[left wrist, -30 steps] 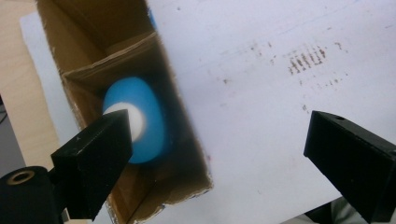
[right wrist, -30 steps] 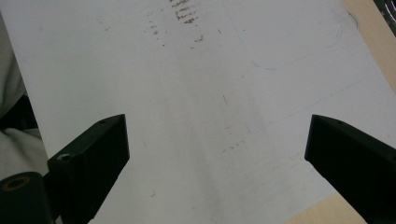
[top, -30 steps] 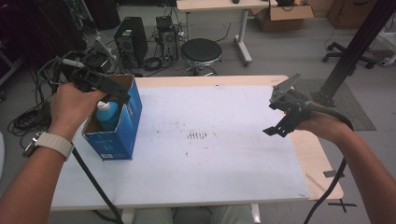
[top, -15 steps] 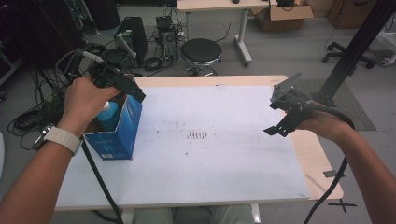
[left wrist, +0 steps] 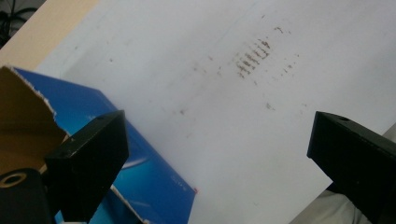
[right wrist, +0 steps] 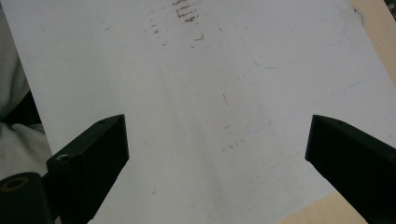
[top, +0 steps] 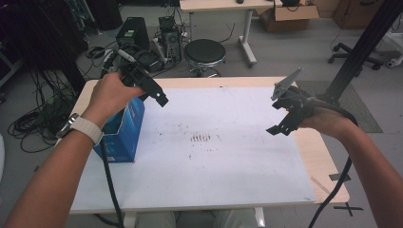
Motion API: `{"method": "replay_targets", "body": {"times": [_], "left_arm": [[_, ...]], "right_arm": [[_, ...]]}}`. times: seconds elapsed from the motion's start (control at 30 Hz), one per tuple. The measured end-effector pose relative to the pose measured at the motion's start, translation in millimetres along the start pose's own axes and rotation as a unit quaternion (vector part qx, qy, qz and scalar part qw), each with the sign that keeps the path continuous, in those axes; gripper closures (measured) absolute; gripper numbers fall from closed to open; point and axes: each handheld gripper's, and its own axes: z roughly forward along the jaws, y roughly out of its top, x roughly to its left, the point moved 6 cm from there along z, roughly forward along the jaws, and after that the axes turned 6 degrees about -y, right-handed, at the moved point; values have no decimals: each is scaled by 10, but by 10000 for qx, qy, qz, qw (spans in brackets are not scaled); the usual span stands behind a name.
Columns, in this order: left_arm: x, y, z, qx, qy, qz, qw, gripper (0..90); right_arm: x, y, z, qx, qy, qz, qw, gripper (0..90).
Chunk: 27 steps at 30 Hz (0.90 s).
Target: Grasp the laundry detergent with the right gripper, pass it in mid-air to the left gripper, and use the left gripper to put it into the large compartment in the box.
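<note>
Two black two-jaw tongs hang above the white-covered wooden table [top: 228,161], both with jaws spread wide and holding nothing. Left gripper [top: 154,92] hovers over the upper right edge of the open blue cardboard box [top: 124,130], which stands at the table's left side; in the left gripper view the box [left wrist: 144,172] lies under the left jaw. Right gripper [top: 280,111] hangs well apart, at the right.

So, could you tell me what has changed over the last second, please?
The left gripper lifted out of the open top of the blue box and swung right, over the white sheet; its jaws are open and empty. The box stayed put, as did the right gripper, open and hovering near the table's right edge.
</note>
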Motion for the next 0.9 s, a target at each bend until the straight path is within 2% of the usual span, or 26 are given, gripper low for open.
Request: {"method": "replay_targets", "body": {"times": [0.17,0.37,0.5,0.63,0.9], "left_arm": [[-34,104,86,106,-67,268,9996,65],[-102,221,150,226,-180,619,9977,65],[-161,288,217,292,-285,886,9952,66],[-190,339,285,360,-312,1066,9932,64],[-274,448,383,389,-405,1540,9865,64]], "right_arm": [[-12,37,8,25,15,1,10000,53],[-19,60,18,98,36,-38,9999,53],[-10,70,32,112,48,-59,9999,53],[-3,78,40,156,65,-47,9998,54],[12,87,36,189,83,-87,9997,54]]}}
